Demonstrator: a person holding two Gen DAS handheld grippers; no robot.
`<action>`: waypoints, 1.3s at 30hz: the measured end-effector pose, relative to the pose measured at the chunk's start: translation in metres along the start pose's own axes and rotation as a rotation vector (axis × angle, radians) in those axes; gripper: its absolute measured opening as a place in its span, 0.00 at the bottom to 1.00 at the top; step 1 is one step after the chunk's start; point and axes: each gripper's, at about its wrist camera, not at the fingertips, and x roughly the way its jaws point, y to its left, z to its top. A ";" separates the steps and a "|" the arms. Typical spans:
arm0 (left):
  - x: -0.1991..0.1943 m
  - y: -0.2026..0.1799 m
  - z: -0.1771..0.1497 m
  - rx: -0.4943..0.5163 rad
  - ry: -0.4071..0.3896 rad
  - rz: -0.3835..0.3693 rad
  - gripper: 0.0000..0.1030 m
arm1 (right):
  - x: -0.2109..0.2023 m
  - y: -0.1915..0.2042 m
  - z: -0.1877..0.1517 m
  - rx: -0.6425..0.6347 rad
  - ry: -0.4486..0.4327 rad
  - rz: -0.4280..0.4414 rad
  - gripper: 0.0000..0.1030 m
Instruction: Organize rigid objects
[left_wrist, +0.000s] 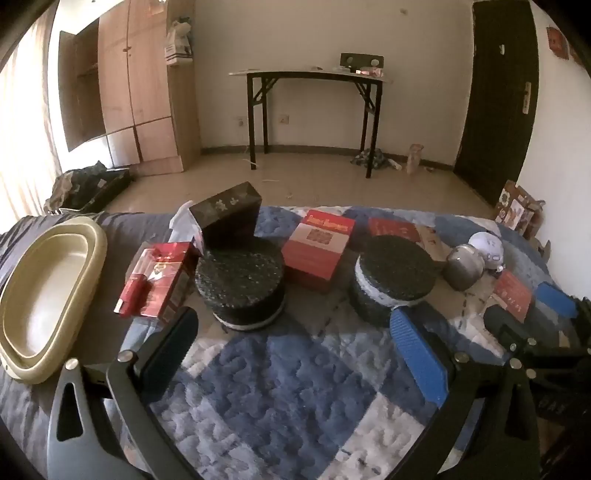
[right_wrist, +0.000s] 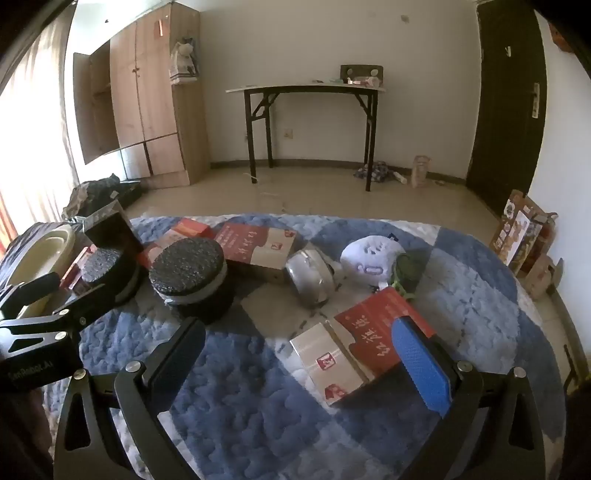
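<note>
Rigid objects lie on a blue and white quilted blanket (left_wrist: 280, 373). Two round black foam-topped tins (left_wrist: 240, 286) (left_wrist: 393, 277) sit ahead of my open, empty left gripper (left_wrist: 295, 332). Beside them are a red cigarette carton (left_wrist: 157, 280), a black box (left_wrist: 231, 216), a red box (left_wrist: 317, 249) and a silver round tin (left_wrist: 463, 266). My right gripper (right_wrist: 299, 350) is open and empty; a red and white box (right_wrist: 364, 347) lies just ahead, touching its blue right finger (right_wrist: 421, 365). The tins (right_wrist: 188, 271), silver tin (right_wrist: 310, 275) and a white mask-like object (right_wrist: 371, 258) lie beyond.
A beige oval basin (left_wrist: 48, 295) sits at the left of the blanket. The other gripper (right_wrist: 40, 325) shows at the left of the right wrist view. A folding table (left_wrist: 310, 107), a wardrobe (left_wrist: 136, 92) and a dark door (left_wrist: 498, 92) stand behind. Printed cartons (right_wrist: 524, 236) lean at the right wall.
</note>
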 end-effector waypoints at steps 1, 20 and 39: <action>0.000 0.000 0.000 0.004 0.001 0.002 1.00 | 0.000 0.000 0.000 -0.002 0.002 0.000 1.00; 0.001 0.010 0.003 -0.005 -0.014 0.036 1.00 | 0.001 -0.002 -0.001 0.006 -0.002 -0.006 0.99; 0.001 0.011 0.004 -0.002 -0.016 0.042 1.00 | 0.005 -0.005 -0.002 0.025 0.023 0.006 1.00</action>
